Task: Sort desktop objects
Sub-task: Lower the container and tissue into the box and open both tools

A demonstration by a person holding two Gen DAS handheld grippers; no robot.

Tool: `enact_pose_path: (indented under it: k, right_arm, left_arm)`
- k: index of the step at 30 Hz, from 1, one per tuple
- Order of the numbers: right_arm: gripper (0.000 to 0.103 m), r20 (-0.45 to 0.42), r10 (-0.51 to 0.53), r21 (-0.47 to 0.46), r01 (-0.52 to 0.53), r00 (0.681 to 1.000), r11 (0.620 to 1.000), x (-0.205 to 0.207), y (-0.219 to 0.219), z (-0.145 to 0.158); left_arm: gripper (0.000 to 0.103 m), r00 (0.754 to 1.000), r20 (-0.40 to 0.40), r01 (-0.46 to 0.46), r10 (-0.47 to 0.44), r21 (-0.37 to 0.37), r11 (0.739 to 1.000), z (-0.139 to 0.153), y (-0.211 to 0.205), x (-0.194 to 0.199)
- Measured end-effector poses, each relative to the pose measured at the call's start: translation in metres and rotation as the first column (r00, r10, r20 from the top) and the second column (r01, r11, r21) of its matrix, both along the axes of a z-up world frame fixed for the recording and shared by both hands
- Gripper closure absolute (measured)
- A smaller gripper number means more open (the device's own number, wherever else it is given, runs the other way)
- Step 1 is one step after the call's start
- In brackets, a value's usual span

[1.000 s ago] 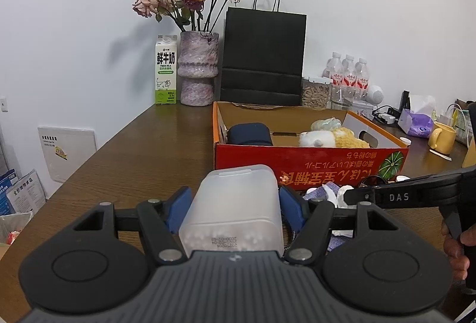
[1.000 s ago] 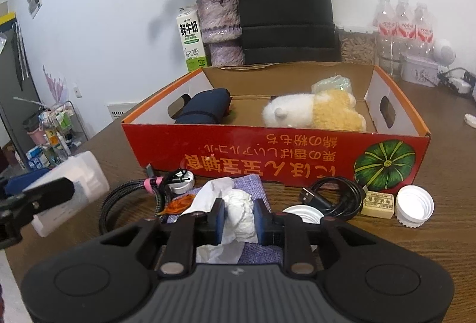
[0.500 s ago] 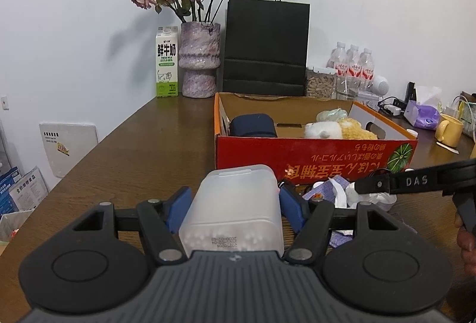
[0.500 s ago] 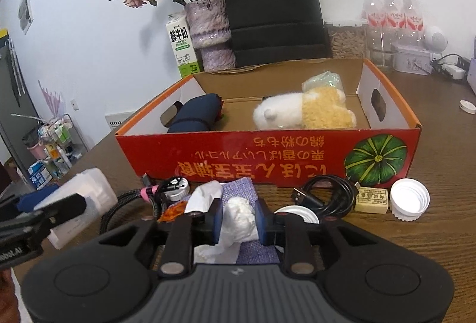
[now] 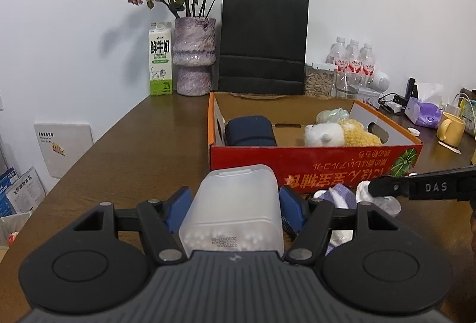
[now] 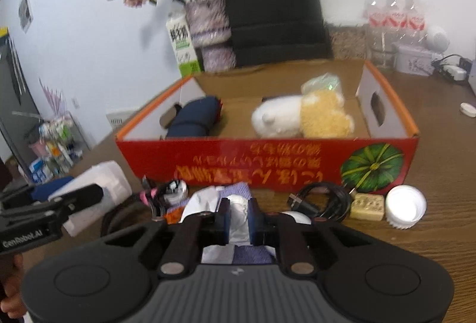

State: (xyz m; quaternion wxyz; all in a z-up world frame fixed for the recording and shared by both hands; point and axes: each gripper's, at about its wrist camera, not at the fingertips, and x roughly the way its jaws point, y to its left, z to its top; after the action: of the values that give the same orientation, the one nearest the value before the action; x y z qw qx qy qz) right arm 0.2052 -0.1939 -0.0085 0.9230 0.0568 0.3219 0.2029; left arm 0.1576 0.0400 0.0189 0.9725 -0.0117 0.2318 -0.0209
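Two grips: left gripper (image 5: 235, 204) fingers clamp the translucent container (image 5: 235, 210); right gripper (image 6: 238, 214) fingers pinch seemingly crumpled tissue (image 6: 238, 213).

Left tongs (image 5: 235, 204) clamped around a load, right tongs (image 6: 238, 215) pinched nearly shut.

I read "鲜牛奶 – FRESH MILK" on the milk carton (image 5: 160, 64). "DAS" on the right gripper (image 5: 370, 189), "GenRobot.AI" on the left gripper (image 6: 86, 195) – date 2030-02-03 on the plastic container (image 5: 235, 210).
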Motion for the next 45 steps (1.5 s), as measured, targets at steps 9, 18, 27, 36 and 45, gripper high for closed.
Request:
enact_pose_path:
  k: [9, 18, 27, 36, 45]
  right_arm:
    - [0.092, 0.108, -0.017, 0.006, 0.016, 0.994, 1.000, -0.001, -0.005, 0.026]
    - [0.092, 0.189, -0.078, 0.013, 0.077, 0.979, 0.997, 0.041, -0.005, 0.050]
    - [0.092, 0.099, -0.071, -0.010, 0.072, 0.993, 0.997, 0.101, 0.001, 0.008]
    - [0.092, 0.117, -0.078, -0.042, 0.083, 0.990, 0.996, 0.094, 0.001, -0.003]
    - [0.055, 0.207, -0.123, -0.085, 0.143, 0.971, 0.986, 0.076, -0.002, 0.006]
  left_arm:
    - [0.036, 0.997, 0.068, 0.023, -0.023, 0.002, 1.000, 0.025, -0.013, 0.010]
    - [0.036, 0.994, 0.106, 0.046, -0.042, -0.035, 0.998, 0.049, -0.041, 0.067]
    - [0.036, 1.000, 0.011, 0.019, -0.018, -0.018, 1.000, 0.016, -0.069, 0.139]
    - [0.037, 1.000, 0.009, 0.024, -0.025, 0.066, 0.998, -0.001, -0.079, 0.138]
    - [0.021, 0.997, 0.078, -0.029, 0.022, 0.084, 0.996, 0.005, -0.077, 0.125]
